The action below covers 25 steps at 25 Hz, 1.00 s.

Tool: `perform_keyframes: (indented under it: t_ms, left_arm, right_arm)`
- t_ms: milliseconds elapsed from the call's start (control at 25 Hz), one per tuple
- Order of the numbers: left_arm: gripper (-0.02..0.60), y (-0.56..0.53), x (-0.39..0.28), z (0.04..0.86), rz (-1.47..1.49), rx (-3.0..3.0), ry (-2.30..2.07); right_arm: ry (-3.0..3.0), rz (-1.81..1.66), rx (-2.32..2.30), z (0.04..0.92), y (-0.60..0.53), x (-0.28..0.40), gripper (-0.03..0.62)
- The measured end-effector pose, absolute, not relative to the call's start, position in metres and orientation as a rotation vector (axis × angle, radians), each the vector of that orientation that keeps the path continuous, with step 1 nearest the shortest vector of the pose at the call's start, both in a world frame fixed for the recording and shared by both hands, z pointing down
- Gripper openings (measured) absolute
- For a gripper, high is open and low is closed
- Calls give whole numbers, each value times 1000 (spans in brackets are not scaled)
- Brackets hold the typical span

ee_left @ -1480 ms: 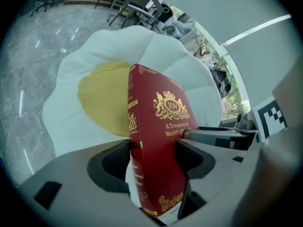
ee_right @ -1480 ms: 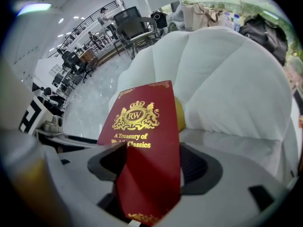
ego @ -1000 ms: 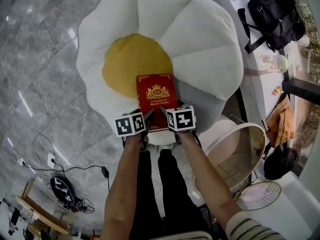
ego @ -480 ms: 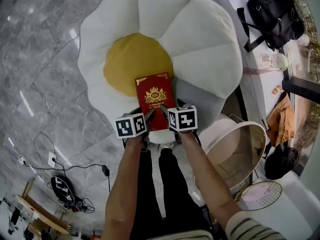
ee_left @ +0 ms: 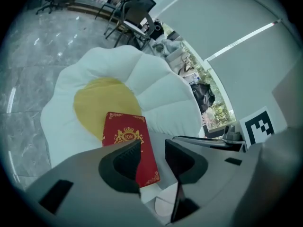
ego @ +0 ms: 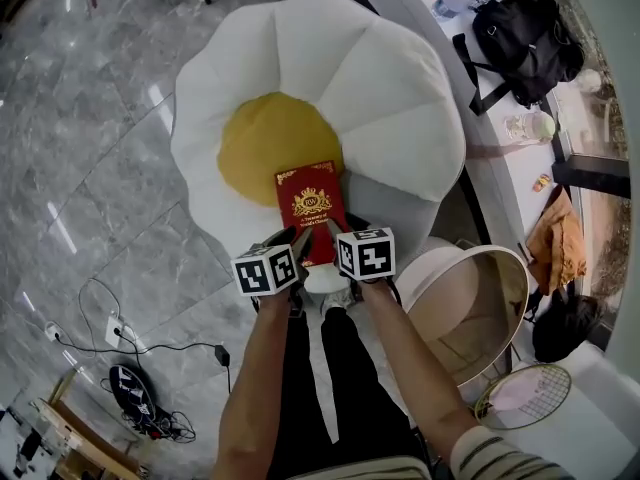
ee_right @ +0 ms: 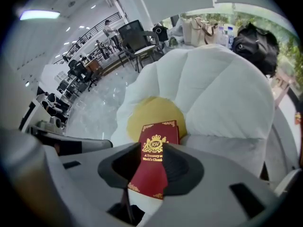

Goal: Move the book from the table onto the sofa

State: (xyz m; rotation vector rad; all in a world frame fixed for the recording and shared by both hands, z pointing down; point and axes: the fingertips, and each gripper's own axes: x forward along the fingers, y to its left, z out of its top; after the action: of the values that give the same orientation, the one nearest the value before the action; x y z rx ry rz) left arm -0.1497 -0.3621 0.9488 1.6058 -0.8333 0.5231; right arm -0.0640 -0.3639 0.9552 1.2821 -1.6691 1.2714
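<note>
The red book (ego: 312, 206) with a gold crest lies flat on the flower-shaped sofa (ego: 400, 98), half on its yellow centre and half on a white petal. My left gripper (ego: 298, 240) hangs above the book's near left corner, clear of it. Its jaws are closing with nothing between them. My right gripper (ego: 333, 232) hangs above the near right corner, also closing on nothing. In the left gripper view the book (ee_left: 124, 132) lies below and beyond the left gripper (ee_left: 152, 151). In the right gripper view the book (ee_right: 158, 138) shows through the gap of the right gripper (ee_right: 154, 170).
A round white tub-like table (ego: 480, 308) stands right of my legs. A black backpack (ego: 525, 43) and bottles sit on a white bench at the back right. A racket (ego: 520, 393) and floor cables (ego: 140, 408) lie on the grey marble floor.
Both grippers have lifted off the book's near edge and their jaws have narrowed. The book stays lying on the sofa.
</note>
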Motion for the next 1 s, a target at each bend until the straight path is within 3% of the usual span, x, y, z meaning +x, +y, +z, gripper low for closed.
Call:
perform_keyframes:
  t_ms: [200, 440, 1000]
  left_arm:
    - [94, -360, -145, 906, 478, 1676, -836]
    - [9, -353, -141, 845, 428, 1756, -840]
    - [5, -317, -148, 689, 436, 1997, -928]
  right_arm:
    - [-1704, 1216, 1323, 916, -360, -67, 50]
    - [-1819, 1198, 1338, 855, -356, -79, 14]
    - [-2004, 1082, 1398, 693, -318, -88, 14]
